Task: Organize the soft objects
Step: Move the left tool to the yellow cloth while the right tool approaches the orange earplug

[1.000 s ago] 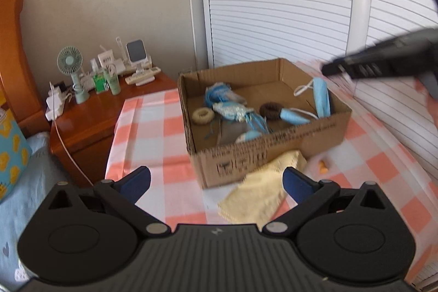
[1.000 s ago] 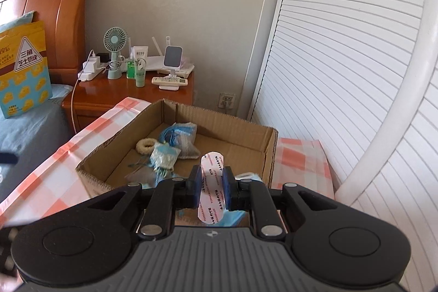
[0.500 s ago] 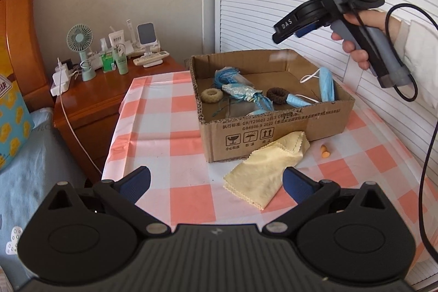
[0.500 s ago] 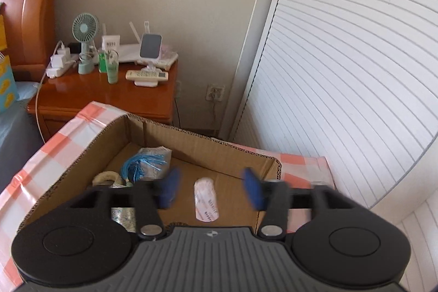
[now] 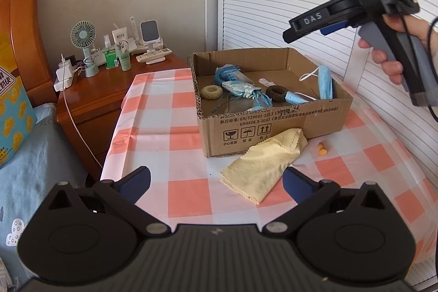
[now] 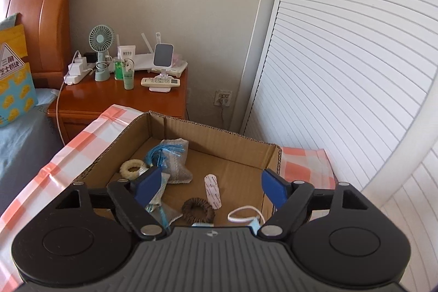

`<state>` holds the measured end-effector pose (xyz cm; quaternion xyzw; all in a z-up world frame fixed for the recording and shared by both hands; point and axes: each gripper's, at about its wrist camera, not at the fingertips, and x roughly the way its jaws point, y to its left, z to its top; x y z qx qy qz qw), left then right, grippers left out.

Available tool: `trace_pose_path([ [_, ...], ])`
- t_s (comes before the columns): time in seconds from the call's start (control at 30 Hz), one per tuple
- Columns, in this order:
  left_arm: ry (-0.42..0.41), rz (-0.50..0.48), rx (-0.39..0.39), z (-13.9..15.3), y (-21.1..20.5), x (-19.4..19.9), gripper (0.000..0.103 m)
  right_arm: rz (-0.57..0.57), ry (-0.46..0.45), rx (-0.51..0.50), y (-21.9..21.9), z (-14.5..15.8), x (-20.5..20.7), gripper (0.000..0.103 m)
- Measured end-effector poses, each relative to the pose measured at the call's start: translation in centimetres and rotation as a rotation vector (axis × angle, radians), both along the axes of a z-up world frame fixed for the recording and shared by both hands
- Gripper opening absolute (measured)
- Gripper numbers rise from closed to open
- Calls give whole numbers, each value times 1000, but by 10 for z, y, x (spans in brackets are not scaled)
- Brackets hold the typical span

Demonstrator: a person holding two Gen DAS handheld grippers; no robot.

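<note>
Dropped from the right tool (image 6: 212, 186), the white printed strip (image 6: 212, 190) now lies flat on the cardboard box (image 5: 273, 125) floor beside a dark knitted ring (image 6: 198, 211). That tool's jaws are opening, nothing between them, held by a hand (image 5: 391, 45) above the box's right edge. The left tool (image 5: 216, 181) hangs spread and empty over the checked surface (image 5: 164, 127), near a crinkle-edged yellow cloth (image 5: 262, 166).

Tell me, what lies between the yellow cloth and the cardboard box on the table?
Nothing: in the left wrist view the yellow cloth lies right against the front wall of the cardboard box, its upper corner touching it.
</note>
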<state>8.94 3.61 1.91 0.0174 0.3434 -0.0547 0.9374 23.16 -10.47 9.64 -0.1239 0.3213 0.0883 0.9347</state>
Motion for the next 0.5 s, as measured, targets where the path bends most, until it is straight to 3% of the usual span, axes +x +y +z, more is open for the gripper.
trace_pose_path([
  [0.2, 4, 11, 13, 1, -5, -7, 102, -19, -22, 35, -8, -1, -51, 88],
  [0.5, 22, 14, 33, -3, -11, -11, 102, -90, -14, 51, -22, -33, -114, 97],
])
